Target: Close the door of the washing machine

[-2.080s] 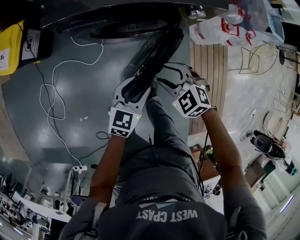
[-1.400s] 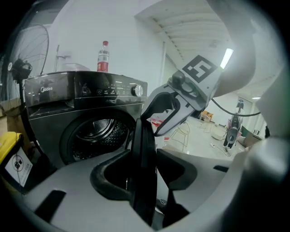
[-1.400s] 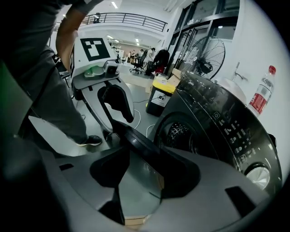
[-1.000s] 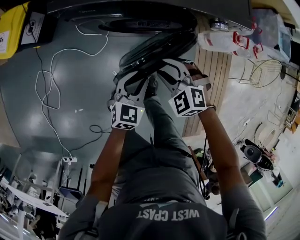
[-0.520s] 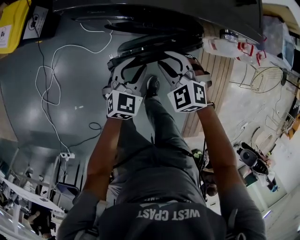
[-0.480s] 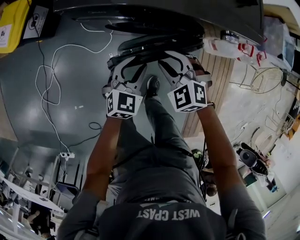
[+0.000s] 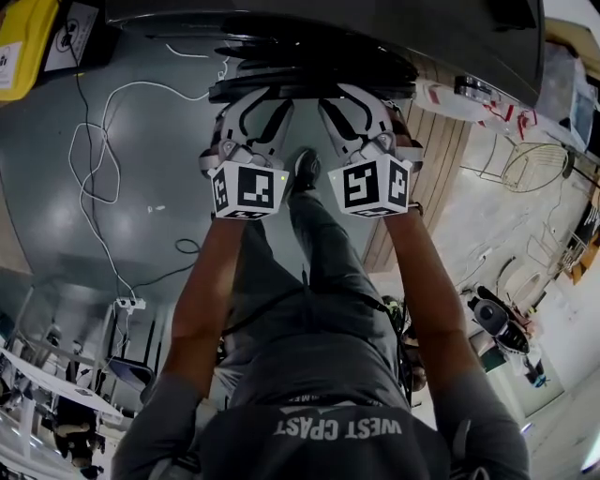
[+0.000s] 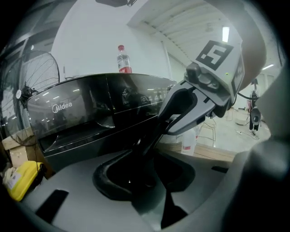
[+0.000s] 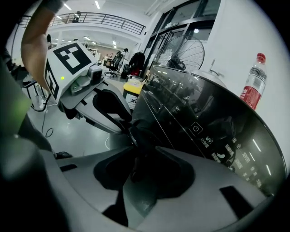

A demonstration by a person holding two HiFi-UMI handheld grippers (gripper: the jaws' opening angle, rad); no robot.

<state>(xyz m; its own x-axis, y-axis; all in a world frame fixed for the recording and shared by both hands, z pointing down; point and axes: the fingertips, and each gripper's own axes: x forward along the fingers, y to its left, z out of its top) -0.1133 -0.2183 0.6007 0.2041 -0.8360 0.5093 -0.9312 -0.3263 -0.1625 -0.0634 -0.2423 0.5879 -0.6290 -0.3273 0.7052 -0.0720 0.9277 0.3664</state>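
In the head view the washing machine [image 7: 469,28] is seen along the top edge of the frame. Its dark round door [image 7: 314,64] is found at the top centre, lying close against the machine's front; whether it is latched cannot be told. The left gripper [image 7: 255,94] and the right gripper [image 7: 349,94] are held side by side just below the door. Their tips are set against its near rim, the left one toward the door's left part and the right one toward its right part. A dark shoe [image 7: 305,169] is seen between the two grippers, lower in the frame.

In the left gripper view the jaws are drawn together into one dark tip at the frame's centre, and nothing is seen between them. The tip is pressed to a dark surface below the control panel [image 8: 90,108]. The right gripper is seen at the upper right of that view, its tip just beside the left one. In the right gripper view the jaws are likewise clenched together with nothing between them, and the glossy panel fills the right half.

A red-capped bottle [image 8: 121,58] is stood on top of the machine, and a fan [image 8: 34,79] is placed at its left. A yellow object [image 8: 20,179] is seen at the lower left. A white cable [image 7: 94,159] is spread over the grey floor [image 7: 159,244], well apart from the grippers.
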